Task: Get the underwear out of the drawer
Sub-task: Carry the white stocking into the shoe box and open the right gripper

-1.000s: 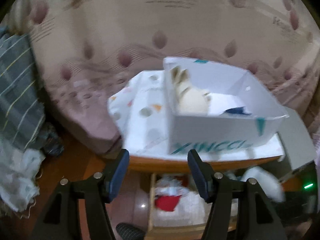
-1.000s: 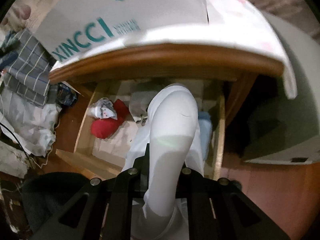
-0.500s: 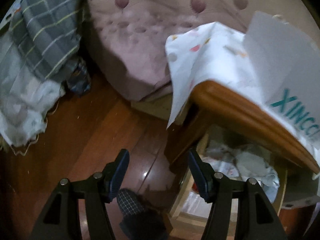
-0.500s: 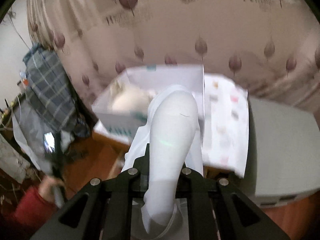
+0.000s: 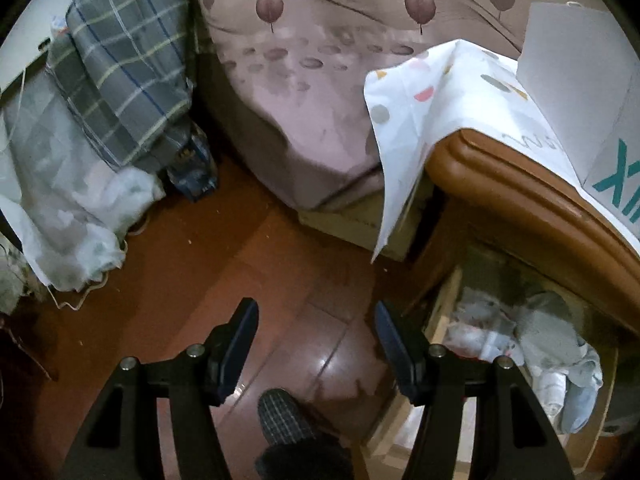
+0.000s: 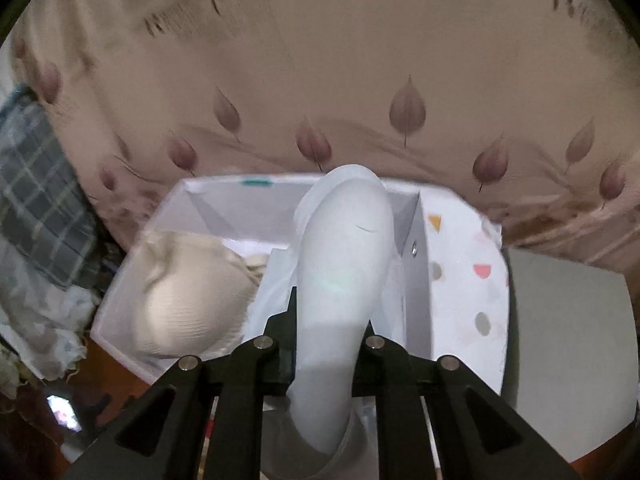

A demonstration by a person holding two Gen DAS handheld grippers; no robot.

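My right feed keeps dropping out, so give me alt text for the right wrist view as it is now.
The right gripper is shut on a pale white garment, held over an open white box on a spotted cloth. A cream garment lies in the box's left part; a leaf-patterned pink bedspread fills the background.

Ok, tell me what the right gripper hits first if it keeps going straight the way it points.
Probably the white box: the right gripper, shut on the white underwear, aims into its open top, though depth is unclear.
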